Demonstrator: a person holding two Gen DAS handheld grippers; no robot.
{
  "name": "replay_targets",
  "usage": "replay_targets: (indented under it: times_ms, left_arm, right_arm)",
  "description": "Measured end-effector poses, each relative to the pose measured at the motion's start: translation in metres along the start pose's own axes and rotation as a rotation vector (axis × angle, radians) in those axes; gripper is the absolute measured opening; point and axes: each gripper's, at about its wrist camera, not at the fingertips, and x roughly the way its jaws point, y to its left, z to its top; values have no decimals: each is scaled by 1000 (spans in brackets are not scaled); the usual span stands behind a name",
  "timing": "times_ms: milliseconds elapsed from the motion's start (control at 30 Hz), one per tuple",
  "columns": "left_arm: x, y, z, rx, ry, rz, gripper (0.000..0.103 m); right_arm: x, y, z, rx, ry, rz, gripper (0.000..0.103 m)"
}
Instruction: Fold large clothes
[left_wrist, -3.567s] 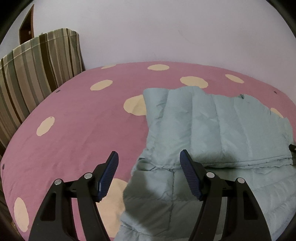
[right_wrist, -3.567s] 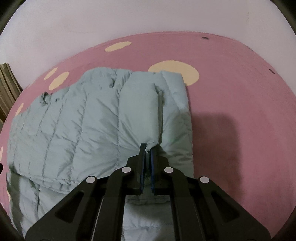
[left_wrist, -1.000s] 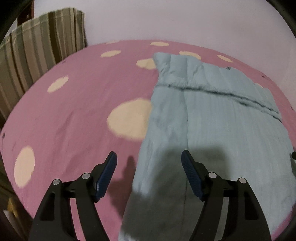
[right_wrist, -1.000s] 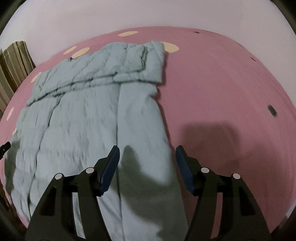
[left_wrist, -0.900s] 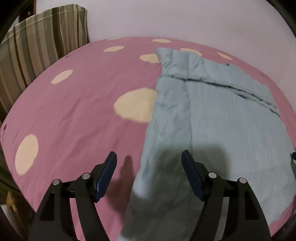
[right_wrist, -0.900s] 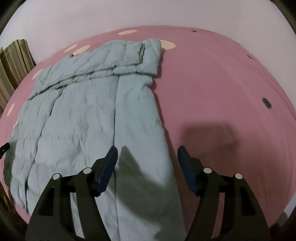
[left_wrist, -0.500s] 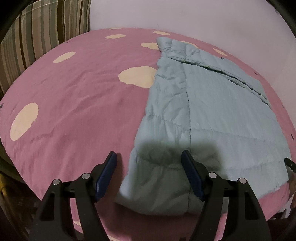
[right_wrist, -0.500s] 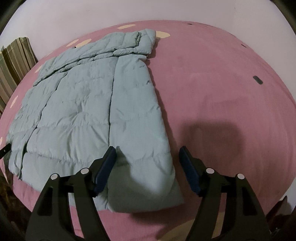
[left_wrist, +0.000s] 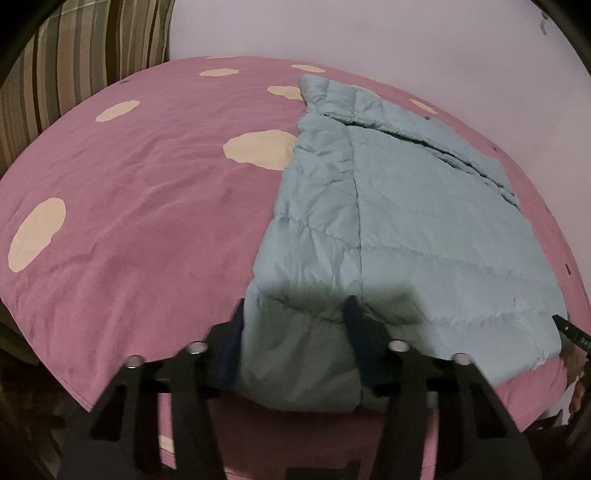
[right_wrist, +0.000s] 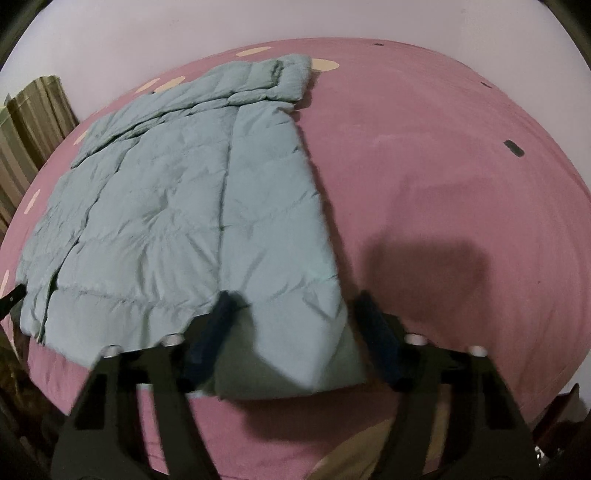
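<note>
A pale blue quilted down jacket (left_wrist: 406, 229) lies flat on the pink bed, its far end folded over. It also shows in the right wrist view (right_wrist: 177, 206). My left gripper (left_wrist: 295, 332) is open, its fingers on either side of the jacket's near left corner at the hem. My right gripper (right_wrist: 295, 332) is open, its fingers on either side of the near right corner. Neither one grips the cloth.
The bed cover (left_wrist: 129, 221) is pink with cream dots and drops off at the near edge. A striped cushion (left_wrist: 74, 55) stands at the far left by the white wall. A small dark mark (right_wrist: 513, 147) lies on the cover at right.
Both grippers have pulled back from the far fold to the near hem. The right gripper, shut on the cloth earlier, has opened. Both now straddle the hem corners.
</note>
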Motion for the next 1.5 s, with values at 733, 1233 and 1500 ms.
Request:
replay_targets:
  times_ms: [733,1233,1500]
  left_arm:
    - [-59,-27,64,27,-207,-62,4]
    - [81,-35,166,7,-77,45,4]
    - [122,-34,164,24,-10,56,4]
  right_arm:
    - [-55,5,44,33,-154,183,5]
    - [72,10,167,127,-33,176,5]
    - [110,12,169,120,26,162,6]
